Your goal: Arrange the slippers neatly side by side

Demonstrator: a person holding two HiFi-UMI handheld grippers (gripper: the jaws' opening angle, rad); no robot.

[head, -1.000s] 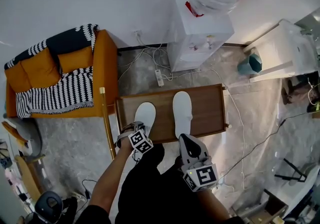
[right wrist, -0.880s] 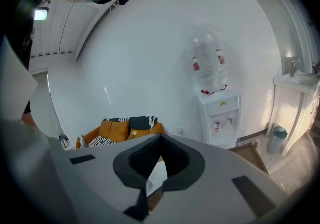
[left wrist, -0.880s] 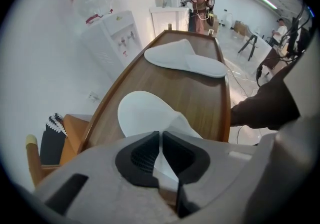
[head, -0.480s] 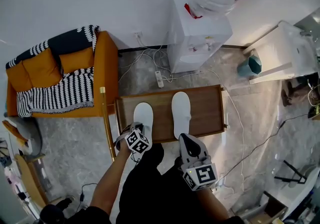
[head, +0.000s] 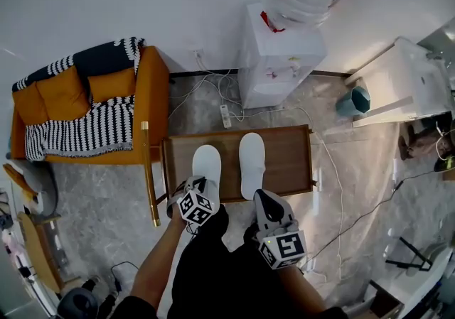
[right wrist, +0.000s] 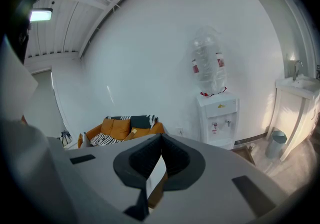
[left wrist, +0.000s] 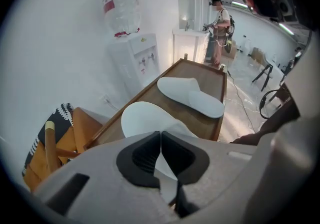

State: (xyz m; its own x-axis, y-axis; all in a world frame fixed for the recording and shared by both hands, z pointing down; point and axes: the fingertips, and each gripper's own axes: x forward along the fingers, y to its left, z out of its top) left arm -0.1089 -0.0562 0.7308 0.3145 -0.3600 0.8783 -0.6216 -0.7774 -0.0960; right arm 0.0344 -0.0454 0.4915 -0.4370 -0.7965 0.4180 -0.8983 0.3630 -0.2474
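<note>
**Near edge**
- The left hand-held gripper (head: 195, 185) pointed steeply down at the heel end of the left slipper (head: 207, 161).
- Its jaws were drawn together. The heel rim appeared pinched between the pads, though the bite was thin and hard to confirm.
- The right hand-held gripper (head: 262, 198) had its jaws together with nothing between them. Its own view looked off toward the wall.

**Step in hand (judgement):** squaring the left slipper against its mate.
- Keep the lift low, so the toe barely clears the tabletop (head: 288, 158). A soft slipper held by one edge will likely droop and swing.
- Steer from the heel until both soles run parallel with a narrow, even gap and the toes are level.
- Set it down flat before easing the jaws off. Otherwise the heel may spring sideways.

**Positions**
- The left slipper ran from the left hand-held gripper's tips away toward the far wall, on the left half of the tabletop.
- The right slipper (head: 252, 158) lay just beside it to the right, not touching, with its toe reaching slightly farther.
- The right slipper's heel sat close by the right hand-held gripper's tips. I could not tell whether they touched.
</note>
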